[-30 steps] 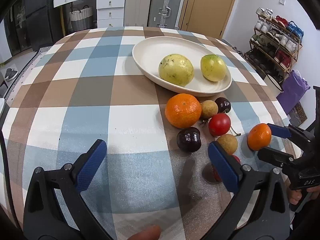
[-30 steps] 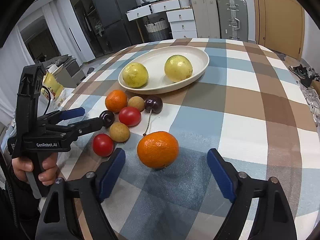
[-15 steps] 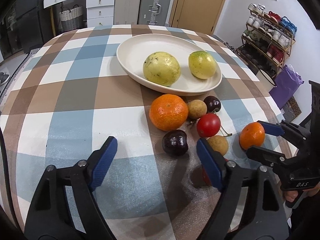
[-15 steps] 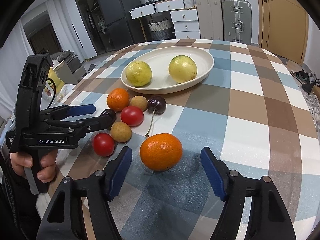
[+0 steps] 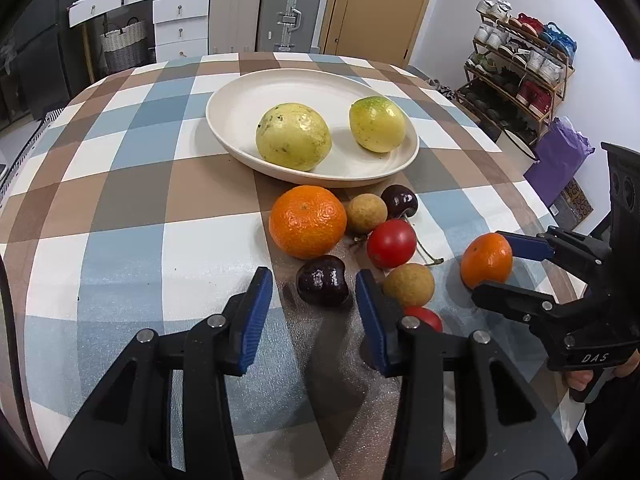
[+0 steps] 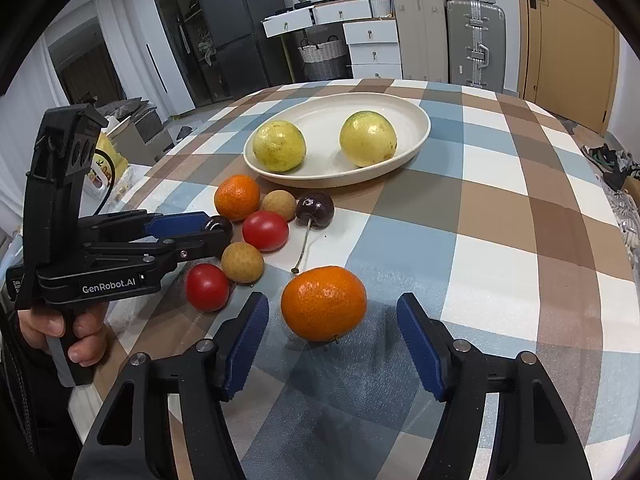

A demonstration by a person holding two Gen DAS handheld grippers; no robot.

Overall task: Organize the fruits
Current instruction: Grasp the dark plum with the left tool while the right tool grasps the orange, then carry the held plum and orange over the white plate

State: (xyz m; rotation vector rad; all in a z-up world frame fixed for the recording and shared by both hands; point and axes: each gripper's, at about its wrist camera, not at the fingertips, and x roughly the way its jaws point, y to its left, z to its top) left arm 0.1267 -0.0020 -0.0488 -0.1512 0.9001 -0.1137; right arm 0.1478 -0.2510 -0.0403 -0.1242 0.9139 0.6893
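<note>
A cream oval plate [image 5: 240, 108] [image 6: 416, 120] holds two yellow-green fruits [image 5: 293, 136] [image 5: 377, 123]. In front of it lie a large orange [image 5: 307, 221], two brown longans, red tomatoes [image 5: 391, 243], and dark cherries. My left gripper [image 5: 314, 304] is open, its blue pads on either side of a dark cherry [image 5: 322, 280], not touching it. My right gripper [image 6: 332, 336] is open around a small orange [image 6: 324, 303] [image 5: 486, 260] on the cloth, with gaps on both sides.
The round table has a blue, brown and white check cloth [image 5: 132, 208]. Its right edge drops off beside a shoe rack [image 5: 520, 80] and a purple bag [image 5: 560, 160]. Suitcases [image 5: 288, 8], drawers and a door stand behind.
My left gripper has moved forward and right and narrowed its opening around the dark cherry. My right gripper has advanced and narrowed slightly around the small orange.
</note>
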